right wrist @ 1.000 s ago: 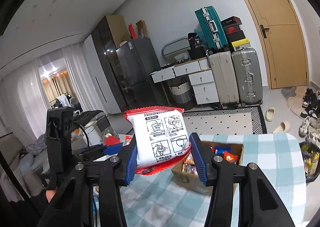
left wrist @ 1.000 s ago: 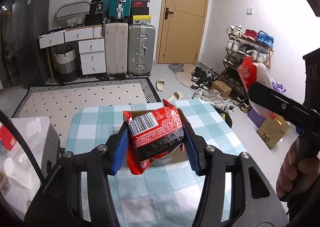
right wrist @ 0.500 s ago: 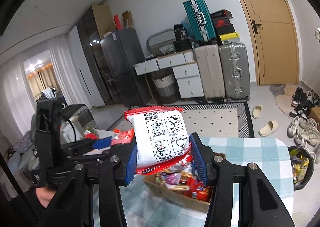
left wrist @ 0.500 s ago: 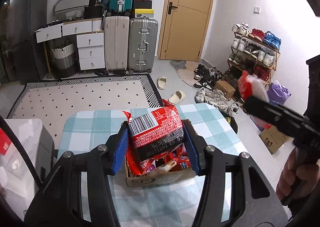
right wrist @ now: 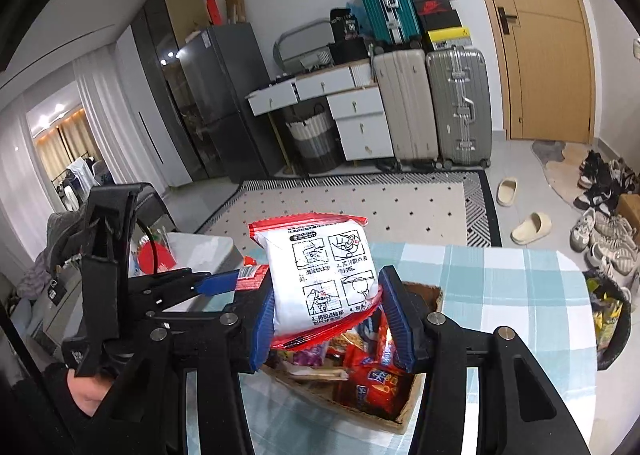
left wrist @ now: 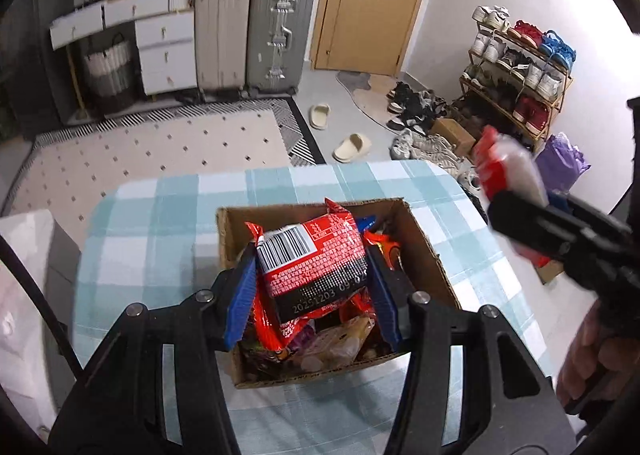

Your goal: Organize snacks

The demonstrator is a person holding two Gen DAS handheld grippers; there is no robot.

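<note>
Both claws, one packet each, have dropped toward one cardboard box [left wrist: 420,239].

Red barcode packet [left wrist: 312,259] and white packet [right wrist: 324,275] above snack-filled cardboard box [left wrist: 424,255].

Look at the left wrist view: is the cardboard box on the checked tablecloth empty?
No, the cardboard box already holds many snack packets.

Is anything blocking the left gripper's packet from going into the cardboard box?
Nothing visible. The red packet, clamped in the left gripper, hangs over the open cardboard box; only loose snacks already piled inside lie below it.
</note>
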